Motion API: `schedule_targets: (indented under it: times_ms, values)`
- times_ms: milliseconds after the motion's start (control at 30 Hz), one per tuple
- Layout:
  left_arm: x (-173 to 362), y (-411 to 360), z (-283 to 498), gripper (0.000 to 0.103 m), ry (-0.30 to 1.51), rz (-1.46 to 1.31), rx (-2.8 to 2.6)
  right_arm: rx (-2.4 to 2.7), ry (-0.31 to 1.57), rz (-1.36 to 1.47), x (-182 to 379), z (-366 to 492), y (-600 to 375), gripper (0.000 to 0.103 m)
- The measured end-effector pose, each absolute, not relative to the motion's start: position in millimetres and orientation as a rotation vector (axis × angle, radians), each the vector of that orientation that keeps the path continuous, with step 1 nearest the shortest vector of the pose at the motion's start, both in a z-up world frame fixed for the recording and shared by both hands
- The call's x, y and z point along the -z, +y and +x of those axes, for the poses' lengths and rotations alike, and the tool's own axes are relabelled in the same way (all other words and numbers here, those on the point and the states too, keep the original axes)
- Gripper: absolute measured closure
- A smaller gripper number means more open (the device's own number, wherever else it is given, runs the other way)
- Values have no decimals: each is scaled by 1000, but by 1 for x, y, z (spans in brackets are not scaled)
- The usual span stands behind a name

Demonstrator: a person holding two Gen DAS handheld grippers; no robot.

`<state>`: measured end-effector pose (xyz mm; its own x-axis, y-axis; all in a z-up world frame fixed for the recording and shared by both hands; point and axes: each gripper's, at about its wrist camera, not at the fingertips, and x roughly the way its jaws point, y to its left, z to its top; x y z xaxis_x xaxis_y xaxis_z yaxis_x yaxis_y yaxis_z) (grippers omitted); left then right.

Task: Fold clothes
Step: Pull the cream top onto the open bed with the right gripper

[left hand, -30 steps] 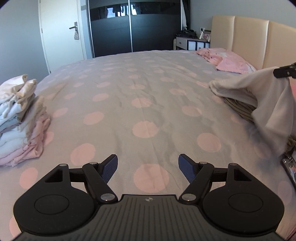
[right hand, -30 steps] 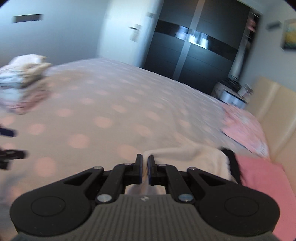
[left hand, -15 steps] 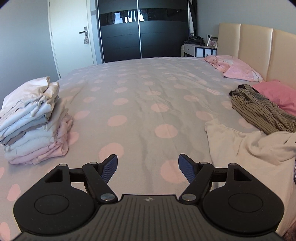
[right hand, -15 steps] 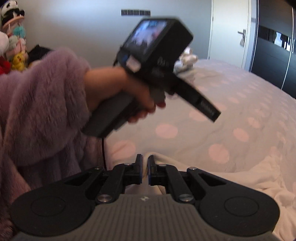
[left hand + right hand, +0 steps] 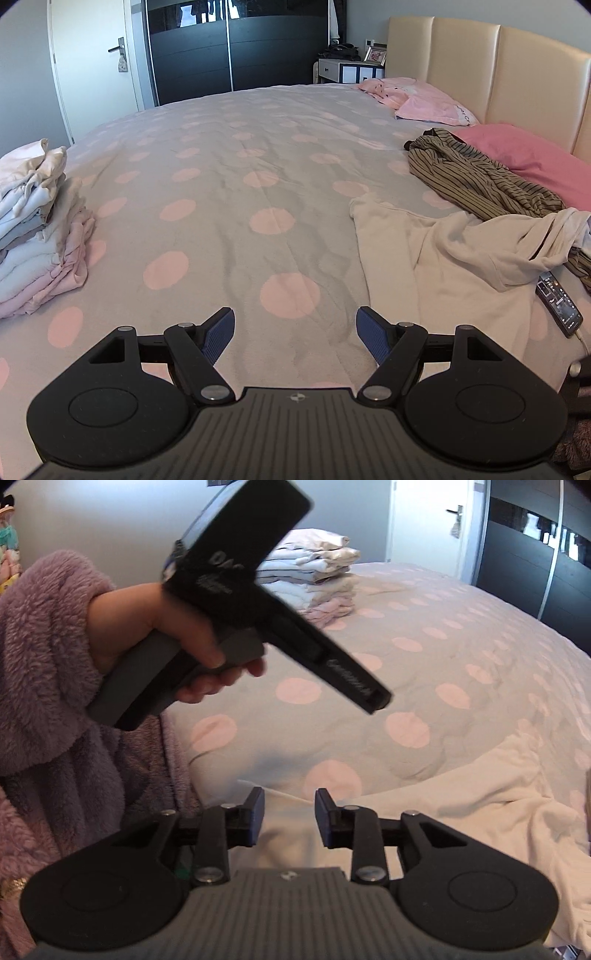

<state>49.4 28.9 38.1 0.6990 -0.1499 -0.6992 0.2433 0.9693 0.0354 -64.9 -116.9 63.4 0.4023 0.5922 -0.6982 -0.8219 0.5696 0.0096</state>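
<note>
The right tool (image 5: 289, 814) is hovering over the near edge of the cream garment (image 5: 436, 266), jaws just having been opening w/ cloth lying below them but not pinched; the left tool (image 5: 295, 332) is standing spread wide over bare bedspread (image 5: 229, 177), gripping nothing. The garment is lying rumpled on the bed's right side, beside the striped garment (image 5: 476, 181), well apart from the folded stack (image 5: 37, 229) at left. Recommended: be flattening it w/ 2 tools, 1 per corner, before folding.
</note>
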Motion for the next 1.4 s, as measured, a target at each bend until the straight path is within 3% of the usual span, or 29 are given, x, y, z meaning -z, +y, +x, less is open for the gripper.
schedule_targets:
  times_ms: [400, 500, 733, 800, 867, 933, 967, 1400]
  values:
    - [-20, -1, 69, 31, 812, 179, 269, -480, 757, -436, -23, 10, -160, 63]
    - [-12, -12, 76, 34, 843, 198, 292, -336, 723, -564, -9, 26, -176, 44]
    - [6, -31, 87, 37, 887, 215, 339, -173, 749, -612, 8, 63, -229, 43]
    - [7, -37, 90, 37, 891, 221, 351, -184, 779, -578, 12, 69, -233, 48]
    - [9, -41, 93, 37, 900, 213, 360, -190, 810, -586, 20, 74, -227, 68]
    - [10, -43, 95, 37, 909, 204, 366, -191, 832, -617, 30, 76, -220, 76]
    - [10, -44, 95, 37, 912, 200, 364, -191, 839, -629, 35, 76, -217, 88]
    - [2, -39, 93, 37, 949, 54, 426, -484, 762, -645, 8, 10, -159, 94]
